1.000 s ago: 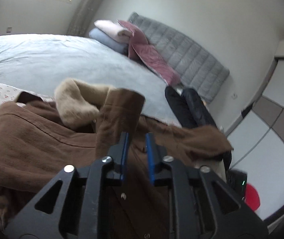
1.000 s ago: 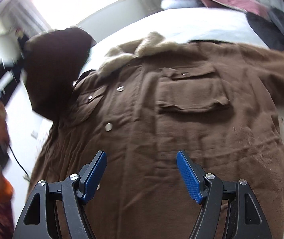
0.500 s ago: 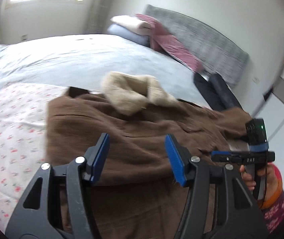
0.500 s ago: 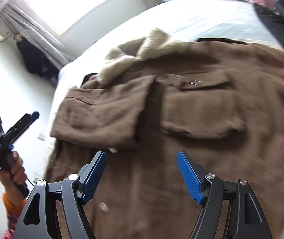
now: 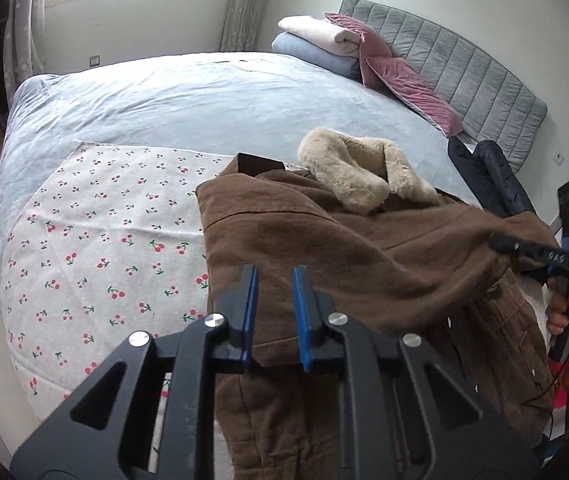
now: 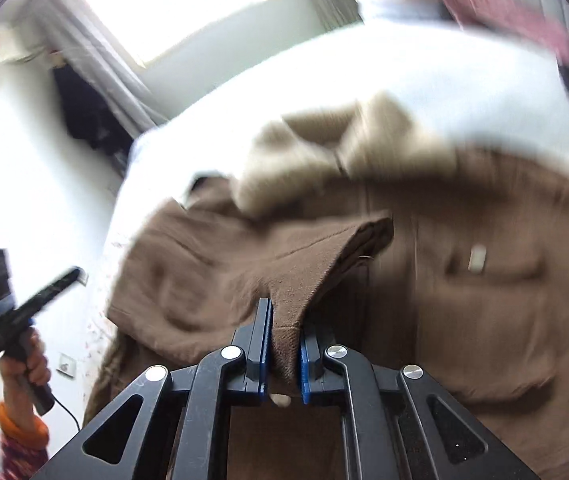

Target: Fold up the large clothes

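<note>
A brown jacket [image 5: 324,248] with a beige fur collar [image 5: 348,168] lies on the bed, one sleeve folded across its front. My left gripper [image 5: 274,304] hovers just above the jacket's folded edge with its jaws narrowly apart and nothing between them. My right gripper [image 6: 284,336] is shut on a brown sleeve edge [image 6: 308,264] and lifts it off the jacket [image 6: 484,280]; this view is blurred. The right gripper also shows in the left wrist view [image 5: 540,252], holding the cloth at the far right.
A cherry-print sheet [image 5: 116,248] covers the near bed, with a grey-blue duvet [image 5: 188,96] beyond. Folded blankets and pink pillows [image 5: 364,52] sit by the grey headboard. A dark padded garment [image 5: 488,176] lies at the bed's right edge.
My left gripper's jaws have narrowed and it has drawn back over the folded edge. My right gripper has shut on the sleeve and is lifting it.
</note>
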A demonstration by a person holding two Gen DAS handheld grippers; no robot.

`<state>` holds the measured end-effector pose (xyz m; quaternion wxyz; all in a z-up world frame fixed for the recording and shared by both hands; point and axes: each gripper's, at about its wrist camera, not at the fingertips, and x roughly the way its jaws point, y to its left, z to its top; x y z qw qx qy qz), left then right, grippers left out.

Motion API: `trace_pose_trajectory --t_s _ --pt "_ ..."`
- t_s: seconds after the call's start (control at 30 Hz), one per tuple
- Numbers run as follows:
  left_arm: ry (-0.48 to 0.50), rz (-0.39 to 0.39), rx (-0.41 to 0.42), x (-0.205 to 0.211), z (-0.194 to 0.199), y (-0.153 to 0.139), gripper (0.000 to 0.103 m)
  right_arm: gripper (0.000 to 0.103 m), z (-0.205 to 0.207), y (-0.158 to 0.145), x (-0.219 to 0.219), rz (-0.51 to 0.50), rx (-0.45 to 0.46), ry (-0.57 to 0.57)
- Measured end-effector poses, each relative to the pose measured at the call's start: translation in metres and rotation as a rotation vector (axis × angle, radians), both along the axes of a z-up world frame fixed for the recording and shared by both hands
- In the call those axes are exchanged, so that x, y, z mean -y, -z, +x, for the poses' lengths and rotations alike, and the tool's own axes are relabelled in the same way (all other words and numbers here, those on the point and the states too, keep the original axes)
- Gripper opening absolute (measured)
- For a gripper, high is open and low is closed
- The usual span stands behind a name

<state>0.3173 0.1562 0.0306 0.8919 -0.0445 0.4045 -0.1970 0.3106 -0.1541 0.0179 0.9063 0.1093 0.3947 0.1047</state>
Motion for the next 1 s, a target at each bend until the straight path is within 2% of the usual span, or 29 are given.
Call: trace_pose_trajectory --t_s 0.07,0.13,0.2,0.23,0.27,0.4,0.5,0.53,0.57,0.6,0.63,0.67,0.7,0.73,0.83,0.9,0.97,1.0 --pt "-0.001 0.031 -0.015 0.008 0.003 0.008 0.019 0.01 0.001 -0.017 0.0 -0.057 0.039 0.023" --pt "0.006 0.027 -0.017 0.01 -0.001 0.014 0.02 0.01 0.004 -0.022 0.005 -0.062 0.029 0.034" --pt "0.022 0.031 -0.02 0.012 -0.008 0.021 0.038 0.01 0.01 -0.02 0.009 -0.066 0.007 0.037" --pt "0.033 0.045 -0.018 0.014 -0.013 0.025 0.056 0.01 0.011 -0.018 0.01 -0.07 -0.001 0.034" --pt "0.049 0.072 -0.018 0.016 -0.017 0.03 0.064 0.01 0.012 -0.017 0.01 -0.075 -0.006 0.03" --pt "0.115 0.226 -0.064 0.026 -0.024 0.055 0.065 0.01 0.014 -0.017 0.009 -0.079 -0.004 0.026" --pt "0.079 0.304 -0.075 0.03 -0.016 0.067 0.065 0.01 0.015 -0.022 0.009 -0.057 0.003 0.029" --pt "0.057 0.324 -0.085 0.029 -0.012 0.069 0.063 0.01 0.015 -0.026 0.008 -0.043 0.014 0.025" --pt "0.019 0.352 -0.099 0.025 -0.006 0.072 0.053 0.01 0.012 -0.031 0.008 -0.033 0.034 0.02" --pt "-0.008 0.35 -0.137 0.019 0.0 0.075 0.051 0.01 0.009 -0.035 0.009 -0.028 0.063 0.017" --pt "-0.039 0.31 -0.185 0.01 0.004 0.078 0.043 0.01 0.007 -0.037 0.011 -0.027 0.084 0.018" --pt "-0.059 0.255 -0.235 0.0 0.007 0.081 0.043 0.01 0.006 -0.037 0.013 -0.029 0.085 0.022" --pt "-0.064 0.213 -0.274 -0.006 0.009 0.084 0.043 0.01 0.007 -0.031 0.015 -0.037 0.066 0.025" --pt "-0.062 0.193 -0.303 -0.011 0.008 0.088 0.043 0.01 0.009 -0.018 0.017 -0.087 0.025 0.039" --pt "-0.055 0.215 -0.322 -0.012 0.001 0.082 0.043 0.01 0.014 0.036 0.015 -0.262 -0.137 0.045" --pt "-0.048 0.214 -0.315 -0.011 -0.007 0.07 0.043 0.016 0.009 0.067 0.022 -0.254 -0.233 0.038" --pt "-0.03 0.217 -0.281 -0.009 -0.017 0.051 0.043 0.025 -0.002 0.077 0.035 -0.198 -0.235 0.047" --pt "-0.023 0.221 -0.26 -0.007 -0.02 0.043 0.044 0.032 -0.008 0.076 0.042 -0.164 -0.224 0.054"
